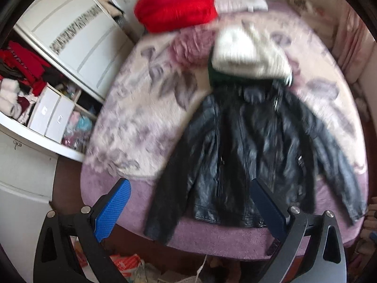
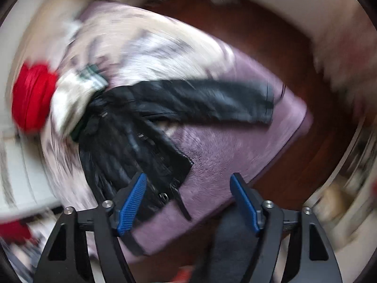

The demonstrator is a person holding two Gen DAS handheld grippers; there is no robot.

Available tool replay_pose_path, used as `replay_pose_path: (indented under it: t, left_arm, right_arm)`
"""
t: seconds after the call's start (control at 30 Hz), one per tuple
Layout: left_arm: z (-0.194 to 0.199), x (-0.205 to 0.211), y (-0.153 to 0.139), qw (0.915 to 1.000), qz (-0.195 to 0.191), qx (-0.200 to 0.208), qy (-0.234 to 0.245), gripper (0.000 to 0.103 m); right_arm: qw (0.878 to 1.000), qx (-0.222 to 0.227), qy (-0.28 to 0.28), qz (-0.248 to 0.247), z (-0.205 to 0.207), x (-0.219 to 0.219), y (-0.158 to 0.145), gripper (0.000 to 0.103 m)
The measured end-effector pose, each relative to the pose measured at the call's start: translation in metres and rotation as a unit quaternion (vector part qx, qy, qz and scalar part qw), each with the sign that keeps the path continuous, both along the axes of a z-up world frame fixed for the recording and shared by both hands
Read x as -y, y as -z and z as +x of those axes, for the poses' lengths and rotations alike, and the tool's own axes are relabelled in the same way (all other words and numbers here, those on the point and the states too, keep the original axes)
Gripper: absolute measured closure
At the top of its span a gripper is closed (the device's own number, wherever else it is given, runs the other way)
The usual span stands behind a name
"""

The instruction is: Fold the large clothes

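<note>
Currently your black leather jacket (image 1: 249, 155) lies spread flat, front up, on the bed (image 1: 132, 122), sleeves angled out to both sides, hem toward the near edge. Your left claw (image 1: 190, 210) hangs above that near edge, fingers spread wide, nothing between them. Its left blue pad (image 1: 113, 210) sits over bare purple blanket beside one sleeve; the other pad overlaps the hem region in the view. Whether it touches the leather, can't tell.

Your right claw (image 2: 188, 202) is also open, nothing pinched. Its left pad (image 2: 132, 205) sits over the zippered front edge near the hem; the right pad is over plain blanket. One sleeve stretches away across the blanket toward the bed corner.

Behind the collar: a folded white knit (image 1: 249, 54) on top of something dark green, a pinkish bundle (image 1: 193, 47) beside it, a red pile (image 1: 176, 4) further back.

Hard to read: right wrist view is heavily motion-smeared, so contact can't be judged there. The collar is partly covered by the white knit. Dark fabric low in the right view, cut off by the frame, unidentifiable.
</note>
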State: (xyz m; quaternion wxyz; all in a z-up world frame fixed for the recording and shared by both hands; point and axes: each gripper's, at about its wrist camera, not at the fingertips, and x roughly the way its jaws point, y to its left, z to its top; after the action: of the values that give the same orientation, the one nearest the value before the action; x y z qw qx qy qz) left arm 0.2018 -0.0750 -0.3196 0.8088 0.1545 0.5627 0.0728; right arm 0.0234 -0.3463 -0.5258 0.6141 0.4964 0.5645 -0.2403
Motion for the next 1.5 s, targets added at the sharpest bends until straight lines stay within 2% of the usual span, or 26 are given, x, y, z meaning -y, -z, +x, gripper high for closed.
replay_pose_path:
  t: [0.03,0.2,0.27,0.3,0.37,0.4,0.43,0.47,0.5,0.6,0.67,0.73,0.77,0.8,0.87,0.9,0.97,1.0,1.03,1.07,1.1,1.17,1.2,1.33,1.4,1.5]
  left_arm:
    - [0.006,0.004,0.027,0.9997,0.011,-0.02,-0.003,0.0]
    - [0.025,0.027,0.125,0.9966,0.024,-0.079,-0.002,0.0]
    - [0.034,0.038,0.157,0.9947,0.024,-0.1,-0.003,0.0]
    - [0.039,0.043,0.175,0.9939,0.02,-0.109,-0.003,0.0]
    - [0.049,0.054,0.201,0.9923,0.019,-0.122,-0.001,0.0]
    - [0.054,0.06,0.215,0.992,0.017,-0.125,0.003,0.0]
    - [0.06,0.066,0.225,0.992,0.014,-0.125,0.008,0.0]
    - [0.065,0.071,0.236,0.9921,0.012,-0.123,0.017,0.0]
    - [0.068,0.074,0.241,0.9926,0.011,-0.119,0.023,0.0]
    - [0.077,0.077,0.257,0.9947,0.004,-0.095,0.04,0.0]
    - [0.08,0.076,0.271,0.9946,0.01,-0.092,0.047,0.0]
    - [0.084,0.073,0.291,0.9937,0.016,-0.1,0.048,0.0]
    - [0.085,0.072,0.296,0.9935,0.013,-0.103,0.047,0.0]
    - [0.086,0.069,0.3,0.9934,0.006,-0.105,0.046,0.0]
    - [0.084,0.067,0.3,0.9938,-0.001,-0.099,0.05,0.0]
    - [0.084,0.066,0.3,0.9939,-0.001,-0.096,0.054,0.0]
    - [0.085,0.063,0.302,0.994,-0.004,-0.092,0.059,0.0]
    - [0.086,0.061,0.305,0.9938,-0.012,-0.094,0.057,0.0]
    - [0.085,0.059,0.307,0.9937,-0.02,-0.096,0.054,0.0]
    - [0.086,0.054,0.311,0.993,-0.037,-0.101,0.048,0.0]
    - [0.089,0.049,0.313,0.992,-0.053,-0.107,0.039,0.0]
    - [0.097,0.042,0.317,0.9893,-0.082,-0.119,0.022,0.0]
    - [0.099,0.036,0.318,0.9869,-0.099,-0.126,0.016,0.0]
    - [0.104,0.021,0.316,0.9839,-0.118,-0.134,0.016,0.0]
    - [0.105,0.013,0.313,0.9823,-0.126,-0.139,0.011,0.0]
    - [0.108,-0.005,0.302,0.9827,-0.122,-0.14,-0.004,0.0]
  right_arm:
    - [0.999,-0.003,0.035,0.033,-0.007,0.016,0.045,0.027]
    - [0.984,0.013,0.155,0.088,-0.03,0.053,0.19,0.027]
    - [0.974,0.025,0.2,0.099,-0.04,0.063,0.232,0.027]
    - [0.968,0.038,0.223,0.104,-0.04,0.064,0.242,0.027]
    - [0.948,0.077,0.291,0.103,-0.052,0.07,0.264,0.029]
    - [0.936,0.103,0.325,0.093,-0.056,0.072,0.269,0.039]
    - [0.929,0.112,0.346,0.075,-0.058,0.073,0.27,0.062]
    - [0.919,0.128,0.367,0.059,-0.056,0.074,0.268,0.073]
    - [0.916,0.146,0.37,0.05,-0.05,0.075,0.268,0.079]
    - [0.919,0.163,0.356,0.056,-0.031,0.078,0.287,0.079]
    - [0.91,0.184,0.366,0.061,-0.027,0.079,0.299,0.068]
    - [0.902,0.204,0.376,0.063,-0.022,0.08,0.299,0.06]
    - [0.901,0.203,0.379,0.058,-0.022,0.083,0.298,0.067]
    - [0.891,0.221,0.394,0.047,-0.026,0.086,0.298,0.096]
    - [0.89,0.226,0.396,0.012,-0.029,0.095,0.283,0.097]
    - [0.893,0.231,0.386,0.008,-0.025,0.102,0.282,0.098]
    - [0.91,0.217,0.354,0.015,-0.008,0.115,0.282,0.097]
    - [0.915,0.205,0.347,0.022,0.001,0.121,0.283,0.093]
    - [0.917,0.204,0.342,0.035,0.009,0.125,0.29,0.088]
    - [0.917,0.207,0.339,0.035,0.013,0.126,0.289,0.088]
    - [0.92,0.202,0.334,0.025,0.019,0.128,0.286,0.088]
    - [0.921,0.199,0.334,0.005,0.027,0.128,0.276,0.097]
    - [0.922,0.193,0.335,-0.004,0.029,0.128,0.267,0.097]
    - [0.928,0.203,0.309,-0.049,0.066,0.108,0.202,0.098]
    - [0.935,0.214,0.273,-0.07,0.087,0.09,0.164,0.098]
    - [0.952,0.228,0.168,-0.118,0.161,0.047,0.106,0.098]
